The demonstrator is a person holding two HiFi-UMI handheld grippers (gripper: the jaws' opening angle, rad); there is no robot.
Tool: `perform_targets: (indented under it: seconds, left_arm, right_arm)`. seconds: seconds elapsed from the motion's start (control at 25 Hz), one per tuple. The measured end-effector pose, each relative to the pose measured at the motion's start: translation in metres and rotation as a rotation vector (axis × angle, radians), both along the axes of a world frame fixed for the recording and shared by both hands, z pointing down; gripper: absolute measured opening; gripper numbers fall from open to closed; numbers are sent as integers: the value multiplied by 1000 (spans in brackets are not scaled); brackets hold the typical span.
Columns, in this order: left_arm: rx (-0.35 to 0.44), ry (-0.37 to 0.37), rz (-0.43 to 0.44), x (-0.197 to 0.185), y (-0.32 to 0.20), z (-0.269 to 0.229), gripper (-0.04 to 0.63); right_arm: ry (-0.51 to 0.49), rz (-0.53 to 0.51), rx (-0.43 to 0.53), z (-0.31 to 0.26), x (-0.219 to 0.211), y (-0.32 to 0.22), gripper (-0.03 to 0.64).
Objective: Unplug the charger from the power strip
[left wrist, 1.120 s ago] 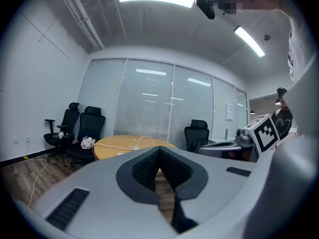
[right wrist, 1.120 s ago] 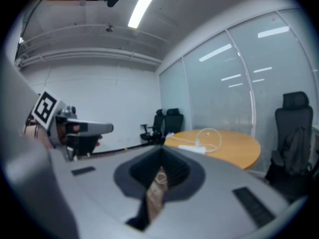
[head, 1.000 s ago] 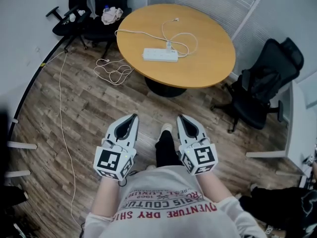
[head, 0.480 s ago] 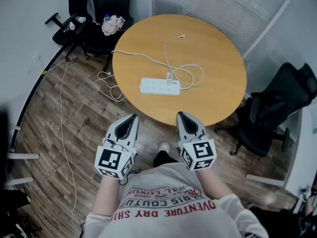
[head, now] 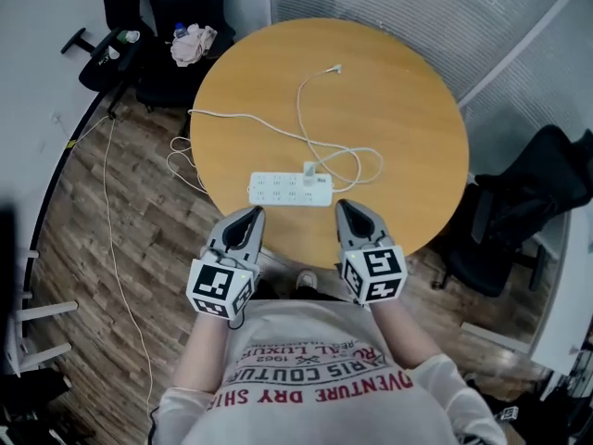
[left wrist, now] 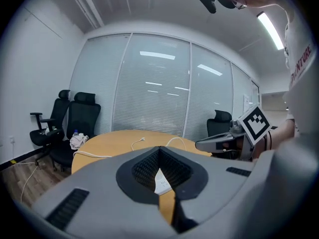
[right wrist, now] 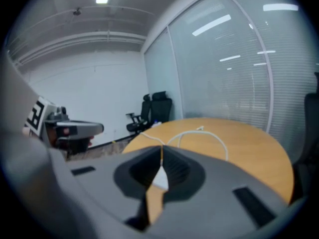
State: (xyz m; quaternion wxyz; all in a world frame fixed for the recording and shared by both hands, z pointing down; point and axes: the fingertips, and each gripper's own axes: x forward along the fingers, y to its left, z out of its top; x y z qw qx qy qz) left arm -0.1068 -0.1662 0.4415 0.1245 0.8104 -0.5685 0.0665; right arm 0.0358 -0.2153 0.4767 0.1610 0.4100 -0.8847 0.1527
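While the left gripper [head: 248, 215] and right gripper [head: 348, 210] hovered clenched and empty, a white charger [head: 311, 170] stood plugged into a white power strip [head: 278, 190] on a round wooden table [head: 408, 100] near black chairs [head: 528, 202].

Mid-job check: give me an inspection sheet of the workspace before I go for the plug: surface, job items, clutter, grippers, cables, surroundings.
Surface: round wooden table.
Job's things: white power strip lies flat near the table's near edge; white charger plugged into it.
Clutter: nothing seen on the table.
Grippers: left gripper and right gripper both shut, empty, just short of the strip.
Cables: charger cable loops across the table; strip's cord runs off the left edge to a floor coil.
Surroundings: black office chairs, one at far left holding a cloth.
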Motion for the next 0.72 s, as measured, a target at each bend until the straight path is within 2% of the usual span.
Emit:
perform_targets:
  seconds: [0.24,0.48,0.72]
  left_arm:
    - [-78,-15,158,-1,-49,43,34]
    - [-273,-51,352,8,-76,119,34]
    - [-422,-180,478,12,-84,185,34]
  right_arm:
    - [58,74,-95,39,-9,-25,29]
    - [115,178,-236,84,-17,-33,29]
    - [212,211,-334,128,-34,-36,31]
